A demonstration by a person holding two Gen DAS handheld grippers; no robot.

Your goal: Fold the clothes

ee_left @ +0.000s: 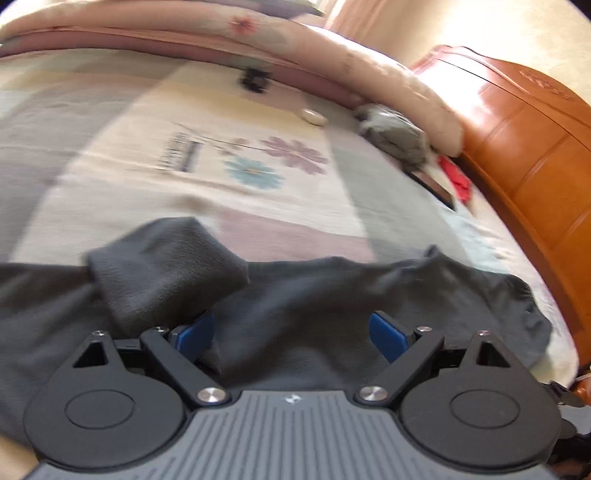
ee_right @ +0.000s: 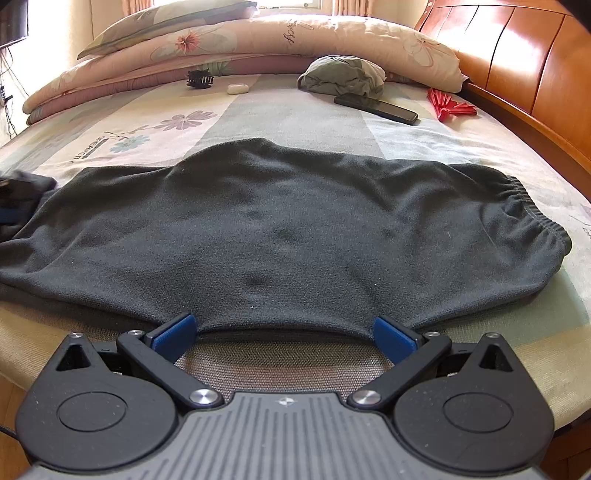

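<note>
The bed (ee_right: 295,122) fills the room, its striped floral sheet running up to a wooden headboard (ee_right: 517,55) on the right, with a folded quilt (ee_right: 258,37) and a pillow (ee_right: 166,14) heaped along the far side. Across the near half of the sheet lie the dark grey trousers (ee_right: 288,229), spread flat and sideways, the gathered waistband (ee_right: 517,206) toward the headboard and the legs trailing off to the left; their near edge reaches the mattress edge. The left gripper (ee_left: 291,338) hangs over the trousers with its blue pads wide apart and nothing pinched between them, though a folded-over leg end (ee_left: 166,266) lies draped against its left finger (ee_left: 195,332). The right gripper (ee_right: 286,338) sits at the near hem, jaws spread wide too, the hem sagging between the pads without being clamped; the pad tips touch the cloth edge. Farther up the bed, by the quilt, rests a bundled olive garment (ee_right: 343,79), and just before it a black phone (ee_right: 376,108). A red folded thing (ee_right: 448,105) lies near the headboard. Over to the left are a black hair claw (ee_right: 199,78) and a small white case (ee_right: 237,88), close together
</note>
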